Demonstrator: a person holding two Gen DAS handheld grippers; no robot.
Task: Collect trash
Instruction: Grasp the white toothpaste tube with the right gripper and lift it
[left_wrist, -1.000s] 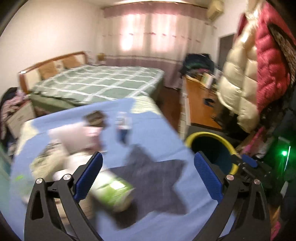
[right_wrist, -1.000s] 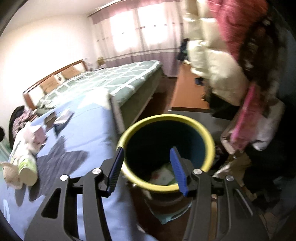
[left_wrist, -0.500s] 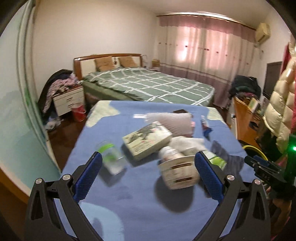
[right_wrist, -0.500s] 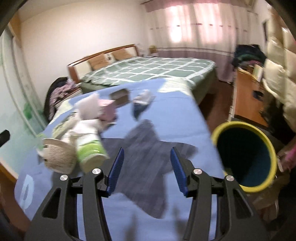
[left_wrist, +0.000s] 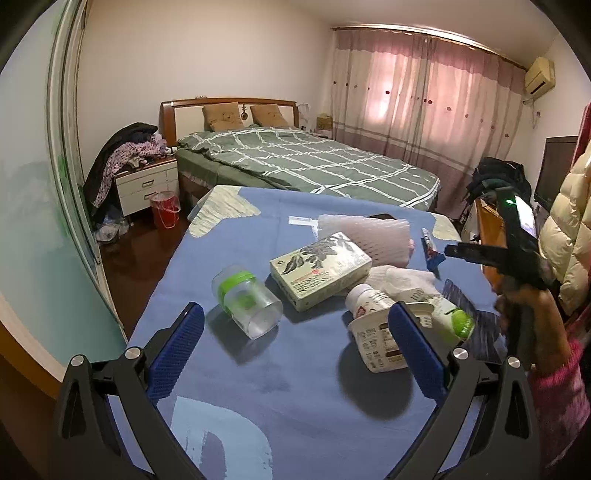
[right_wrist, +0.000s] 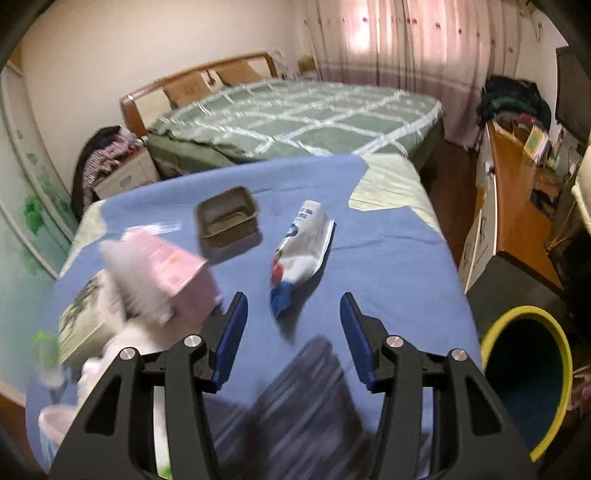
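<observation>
Trash remains scattered across the blue-covered table (left_wrist: 295, 387), so most collecting looks left to do. Nearest, the left gripper (left_wrist: 295, 354) hangs spread and empty before a clear jar (left_wrist: 245, 304) and white tub (left_wrist: 373, 343); the right gripper (right_wrist: 290, 339), spread and empty, faces a pouch (right_wrist: 301, 247). Only its view shows the yellow-rimmed bin (right_wrist: 524, 376).

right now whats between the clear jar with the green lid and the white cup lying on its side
Bare blue cloth only, in the left wrist view: the clear jar and the white cup lie apart.
</observation>
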